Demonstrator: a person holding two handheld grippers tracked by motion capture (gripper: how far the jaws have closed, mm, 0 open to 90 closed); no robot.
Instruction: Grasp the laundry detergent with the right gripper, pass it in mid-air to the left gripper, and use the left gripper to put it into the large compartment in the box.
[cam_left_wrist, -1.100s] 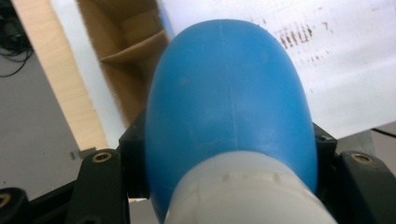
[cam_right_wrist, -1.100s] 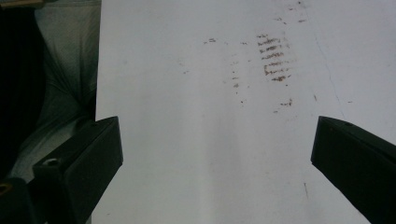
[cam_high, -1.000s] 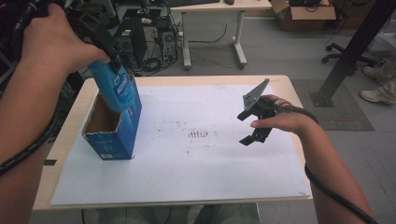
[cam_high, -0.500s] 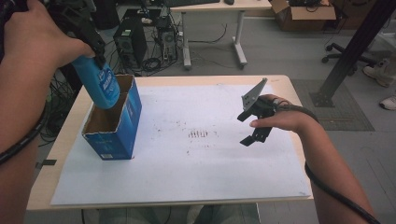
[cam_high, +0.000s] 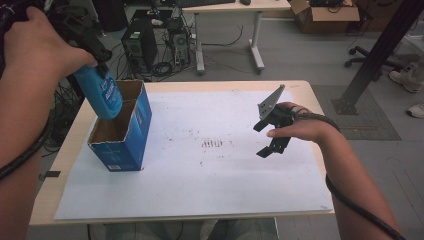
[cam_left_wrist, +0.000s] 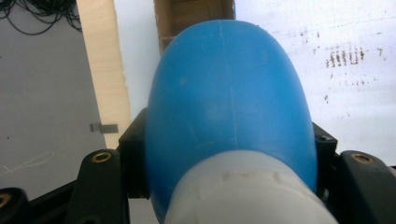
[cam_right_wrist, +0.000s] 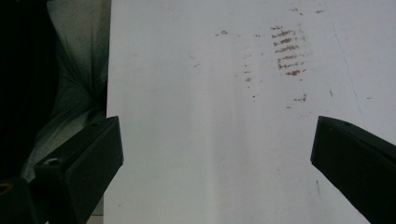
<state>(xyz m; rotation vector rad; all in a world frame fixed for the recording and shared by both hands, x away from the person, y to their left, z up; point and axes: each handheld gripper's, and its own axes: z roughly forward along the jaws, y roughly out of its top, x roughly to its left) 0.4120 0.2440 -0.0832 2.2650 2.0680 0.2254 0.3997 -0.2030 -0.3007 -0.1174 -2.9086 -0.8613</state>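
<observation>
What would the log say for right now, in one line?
left tool: shut on blue bottle | bottle: above open blue box | right tool: open, empty, over white sheet

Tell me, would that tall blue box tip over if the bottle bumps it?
Probably. The box stands tall and narrow, with its top open, so it looks light. The bottle, clamped in the left gripper, hangs above its opening, so a sideways knock could topple it.

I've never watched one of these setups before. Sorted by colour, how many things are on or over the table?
Blue: 2, the blue bottle and the open blue carton.
Black: 2, the left gripper and the right gripper.
White: 1, the paper sheet with brown smudges.
Total: 5.
</observation>
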